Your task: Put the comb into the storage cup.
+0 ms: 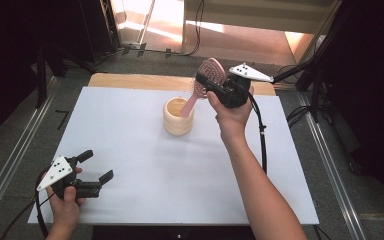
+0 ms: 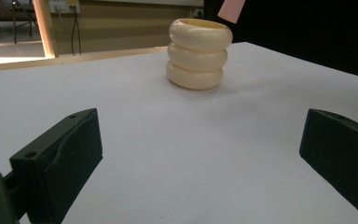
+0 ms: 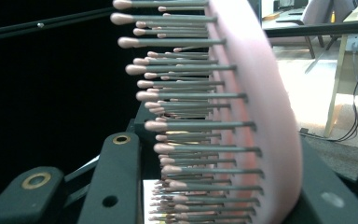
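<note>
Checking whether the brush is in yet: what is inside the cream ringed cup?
The pink hairbrush handle tip dips into the cream ringed cup, with the right gripper shut on the brush head. The cup's wall hides its bottom, so how deep the handle reaches cannot be told.

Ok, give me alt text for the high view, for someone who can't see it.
The right gripper holds a pink hairbrush by its head, with the handle pointing down into a cream ribbed holder on a white table. At the near left corner, the left gripper rests open on the table, away from both.
</note>
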Demonstrator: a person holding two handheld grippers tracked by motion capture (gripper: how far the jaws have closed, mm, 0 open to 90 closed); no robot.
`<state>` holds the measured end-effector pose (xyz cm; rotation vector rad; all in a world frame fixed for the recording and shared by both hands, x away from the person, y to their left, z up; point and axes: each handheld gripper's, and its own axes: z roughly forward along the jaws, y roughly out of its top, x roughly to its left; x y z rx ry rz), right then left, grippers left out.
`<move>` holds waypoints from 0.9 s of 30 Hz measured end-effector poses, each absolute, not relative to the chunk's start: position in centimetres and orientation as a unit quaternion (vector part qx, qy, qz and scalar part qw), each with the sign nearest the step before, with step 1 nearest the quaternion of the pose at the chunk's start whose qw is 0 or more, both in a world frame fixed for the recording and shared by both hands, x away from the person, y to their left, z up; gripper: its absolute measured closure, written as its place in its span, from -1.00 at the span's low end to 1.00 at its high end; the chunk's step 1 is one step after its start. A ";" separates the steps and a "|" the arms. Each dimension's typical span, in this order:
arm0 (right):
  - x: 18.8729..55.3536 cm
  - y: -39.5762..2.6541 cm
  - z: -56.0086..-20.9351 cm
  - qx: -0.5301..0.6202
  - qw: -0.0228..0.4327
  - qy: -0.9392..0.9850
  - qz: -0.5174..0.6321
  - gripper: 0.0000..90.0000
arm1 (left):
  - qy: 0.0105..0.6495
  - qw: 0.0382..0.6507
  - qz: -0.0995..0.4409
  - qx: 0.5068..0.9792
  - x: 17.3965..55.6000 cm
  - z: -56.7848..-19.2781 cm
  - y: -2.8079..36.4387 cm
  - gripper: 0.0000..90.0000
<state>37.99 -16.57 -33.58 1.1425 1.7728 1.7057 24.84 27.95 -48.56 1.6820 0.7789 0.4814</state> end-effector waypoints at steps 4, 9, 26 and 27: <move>38.3 -16.4 -33.5 0.413 0.213 0.639 0.613 0.32 | 0.333 0.576 0.206 0.718 24.8 -48.6 28.0 -1.00; 38.6 -16.2 -33.6 0.413 0.214 0.640 0.612 0.32 | 0.332 0.577 0.205 0.717 24.9 -48.6 28.0 -1.00; 40.3 -15.3 -34.3 0.417 0.218 0.639 0.609 0.32 | 0.332 0.577 0.205 0.718 24.9 -48.6 28.1 -1.00; 40.3 -15.3 -34.4 0.417 0.219 0.638 0.609 0.32 | 0.332 0.577 0.205 0.718 24.9 -48.6 28.1 -1.00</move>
